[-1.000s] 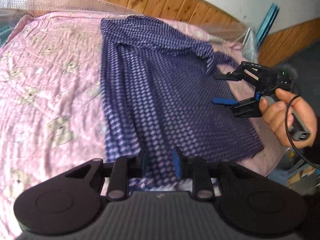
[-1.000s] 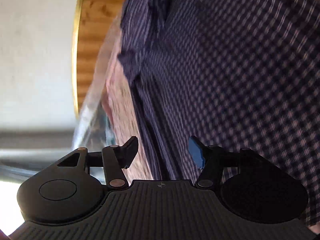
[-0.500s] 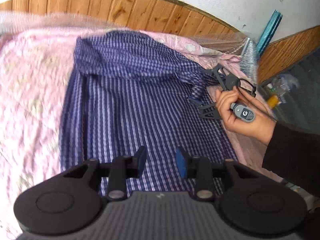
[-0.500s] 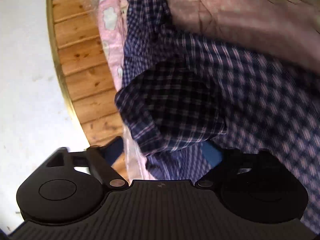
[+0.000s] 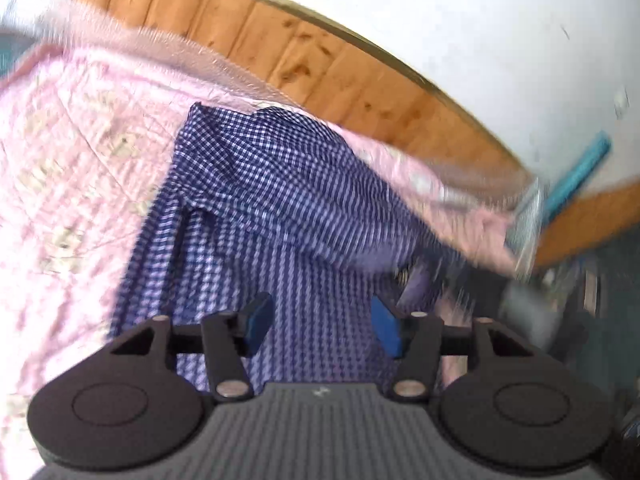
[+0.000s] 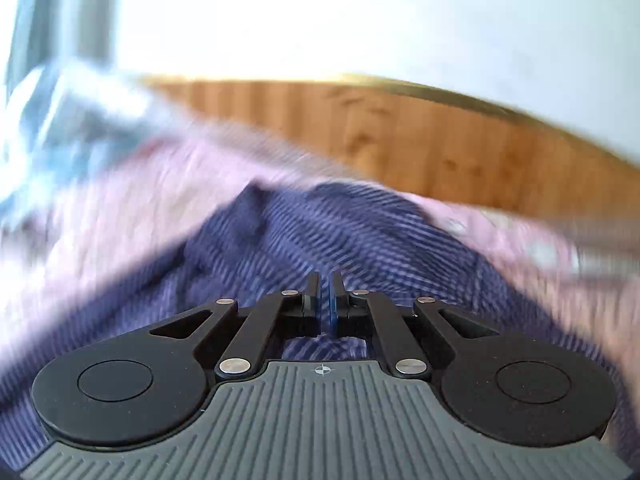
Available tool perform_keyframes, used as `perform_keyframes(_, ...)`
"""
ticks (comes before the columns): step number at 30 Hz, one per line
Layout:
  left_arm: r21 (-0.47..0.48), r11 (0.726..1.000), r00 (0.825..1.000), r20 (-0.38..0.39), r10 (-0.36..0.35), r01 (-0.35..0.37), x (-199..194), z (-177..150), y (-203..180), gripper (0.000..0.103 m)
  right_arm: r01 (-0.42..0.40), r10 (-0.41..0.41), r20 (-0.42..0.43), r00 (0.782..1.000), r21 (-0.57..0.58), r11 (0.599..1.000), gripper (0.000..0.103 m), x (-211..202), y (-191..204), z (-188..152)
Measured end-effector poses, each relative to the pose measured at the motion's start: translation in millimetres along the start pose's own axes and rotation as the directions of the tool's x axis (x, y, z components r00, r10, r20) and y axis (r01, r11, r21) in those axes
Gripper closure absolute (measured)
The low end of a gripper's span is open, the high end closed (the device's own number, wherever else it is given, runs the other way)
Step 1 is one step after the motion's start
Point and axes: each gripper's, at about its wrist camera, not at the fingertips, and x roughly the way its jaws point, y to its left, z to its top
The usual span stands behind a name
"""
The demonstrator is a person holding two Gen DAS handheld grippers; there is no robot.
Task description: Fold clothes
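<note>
Over shirt (image 5: 280, 208), left tongs (image 5: 322, 326) agape (empty)

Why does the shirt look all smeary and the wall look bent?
Right wrist view: the checked shirt and pink blanket streak with motion blur, while the right tongs stay sharp. Left wrist view: the shirt's right side is smeared, its top part crisper, and the left tongs are clear. Both views: the fisheye lens bends the wooden wall panel into a curve.
</note>
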Motion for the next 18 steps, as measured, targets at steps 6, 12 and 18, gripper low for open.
perform_keyframes(6,0.043,0.999,0.999,-0.03,-0.03,0.031,36,21,-22,0.042,-0.154,0.248,0.002,0.969,0.788,0.596,0.031,2,-65,-70)
perform_keyframes(12,0.068,0.996,0.994,-0.092,-0.057,0.063,58,15,-46,0.041,-0.18,0.106,0.203,0.973,0.964,-0.193,0.013,30,-139,-160)
perform_keyframes(18,0.101,0.992,0.996,-0.053,-0.065,0.07,58,34,-58,0.041,-0.119,0.053,0.121,0.991,0.992,-0.042,0.082,45,-167,-130)
